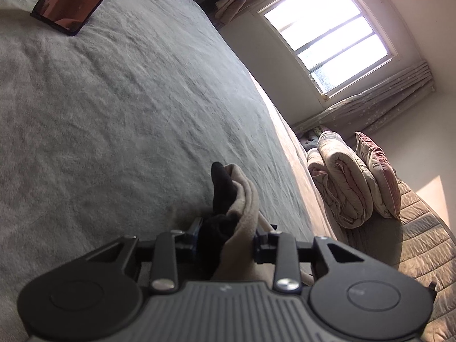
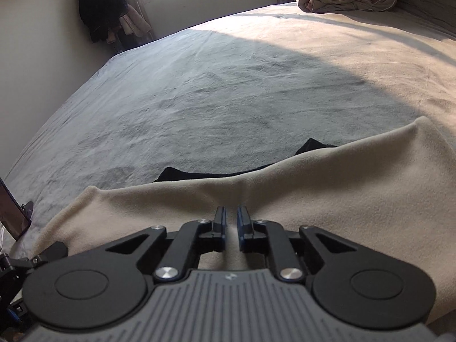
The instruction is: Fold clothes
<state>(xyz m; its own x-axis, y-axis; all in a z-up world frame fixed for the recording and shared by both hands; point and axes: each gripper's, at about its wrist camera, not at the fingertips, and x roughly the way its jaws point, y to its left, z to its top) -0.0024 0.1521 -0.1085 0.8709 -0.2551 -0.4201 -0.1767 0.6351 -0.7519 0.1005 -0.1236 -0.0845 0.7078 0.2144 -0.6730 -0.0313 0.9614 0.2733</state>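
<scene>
- The left tongs (image 1: 228,236) are squeezed tight on a bunch of beige and black cloth (image 1: 242,199).
- The right tongs (image 2: 231,219) are almost closed, with a thin gap, holding nothing.

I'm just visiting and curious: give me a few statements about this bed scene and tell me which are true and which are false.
1. The left gripper has beige and black cloth bunched between its jaws. True.
2. The right gripper stands wide open. False: its jaws are nearly together, and whether they pinch the beige garment cannot be told.
3. A black layer peeks out past the beige garment's far edge. True.
4. A folded quilt lies at the far end of the bed. True.
5. The tablet lies on top of the beige garment. False: it rests on the grey bed cover, apart from it.
</scene>
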